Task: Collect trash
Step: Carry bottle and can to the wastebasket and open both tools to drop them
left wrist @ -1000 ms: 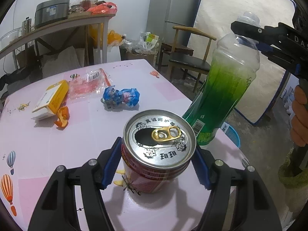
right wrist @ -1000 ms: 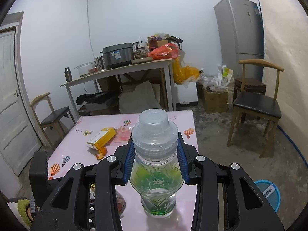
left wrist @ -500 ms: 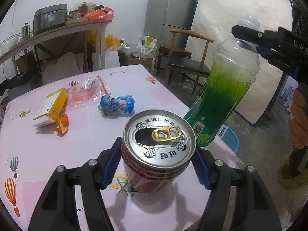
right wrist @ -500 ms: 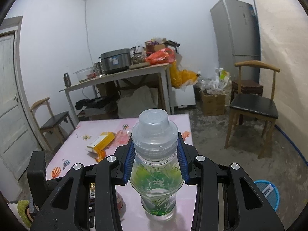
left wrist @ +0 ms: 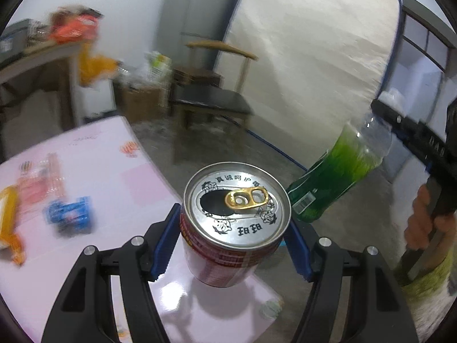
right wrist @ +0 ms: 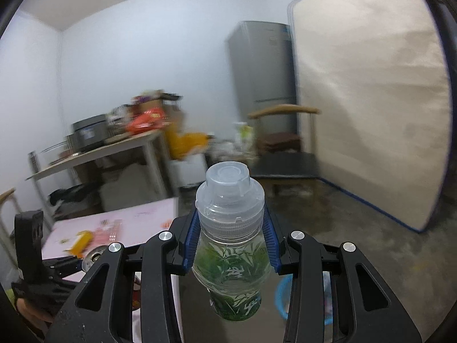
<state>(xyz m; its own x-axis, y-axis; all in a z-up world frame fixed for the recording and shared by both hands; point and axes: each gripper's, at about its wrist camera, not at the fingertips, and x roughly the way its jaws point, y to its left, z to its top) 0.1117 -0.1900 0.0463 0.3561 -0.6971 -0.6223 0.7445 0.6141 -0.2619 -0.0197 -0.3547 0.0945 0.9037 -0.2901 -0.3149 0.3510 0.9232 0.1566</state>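
My left gripper (left wrist: 232, 245) is shut on an open red drink can (left wrist: 228, 245) with a gold pull tab, held in the air over the corner of the pink table (left wrist: 85, 251). My right gripper (right wrist: 230, 245) is shut on the neck of a clear plastic bottle (right wrist: 232, 268) with a green label and a clear cap, held off the table above the floor. In the left wrist view that bottle (left wrist: 340, 171) hangs tilted at the right. A blue wrapper (left wrist: 70, 214), a yellow box (left wrist: 7, 217) and a pink packet (left wrist: 37, 183) lie on the table.
A blue bin (right wrist: 281, 294) stands on the concrete floor below the bottle. A wooden chair (left wrist: 211, 97), a grey fridge (right wrist: 262, 77) and a mattress (right wrist: 368, 97) leaning on the wall stand beyond. A cluttered side table (right wrist: 100, 154) stands at the back left.
Both grippers have lifted and swung right, away from the table, each carrying its item. The bottle now hangs over the floor and the can over the table's corner. The views are motion-blurred.
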